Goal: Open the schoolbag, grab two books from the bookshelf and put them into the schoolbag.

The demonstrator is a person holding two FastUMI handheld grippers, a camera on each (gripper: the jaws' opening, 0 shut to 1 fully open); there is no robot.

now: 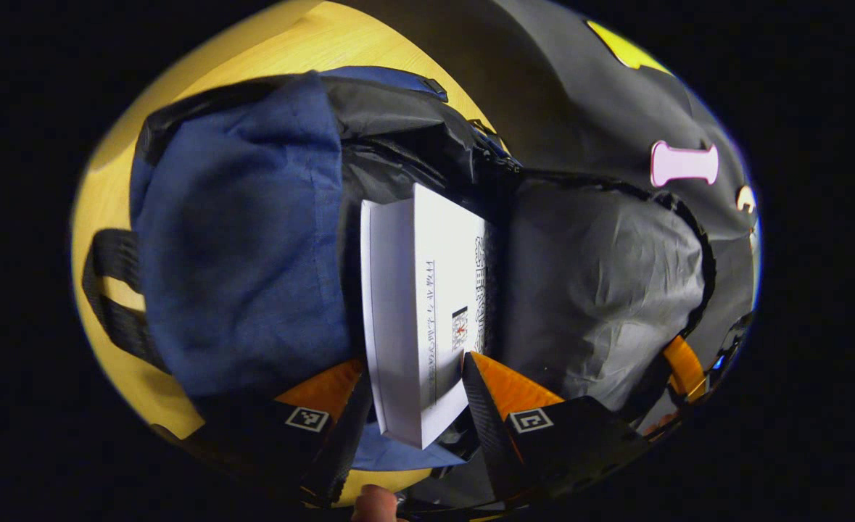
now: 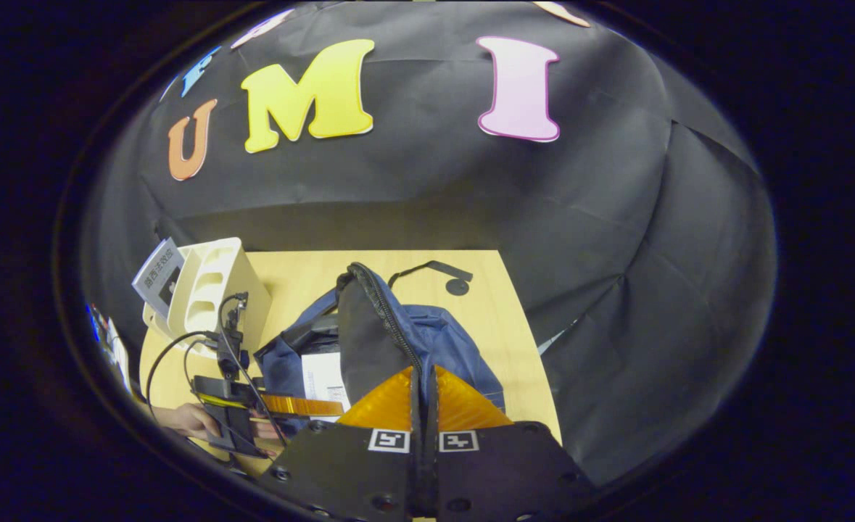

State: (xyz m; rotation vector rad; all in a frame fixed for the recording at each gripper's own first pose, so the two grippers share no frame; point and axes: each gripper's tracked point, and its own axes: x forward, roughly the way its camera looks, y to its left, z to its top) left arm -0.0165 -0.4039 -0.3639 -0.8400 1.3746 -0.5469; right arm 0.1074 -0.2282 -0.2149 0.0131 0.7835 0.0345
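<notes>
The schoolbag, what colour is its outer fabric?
Blue, with black lining; the schoolbag shows best in the left gripper view.

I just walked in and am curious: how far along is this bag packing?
Done: the schoolbag lies open on the table. In hand: the left hand-held gripper holds a white book at the bag's opening, partly inside, while the right hand-held gripper pinches the bag's flap upright. Left: release this book; one more book waits in the bookshelf.
</notes>
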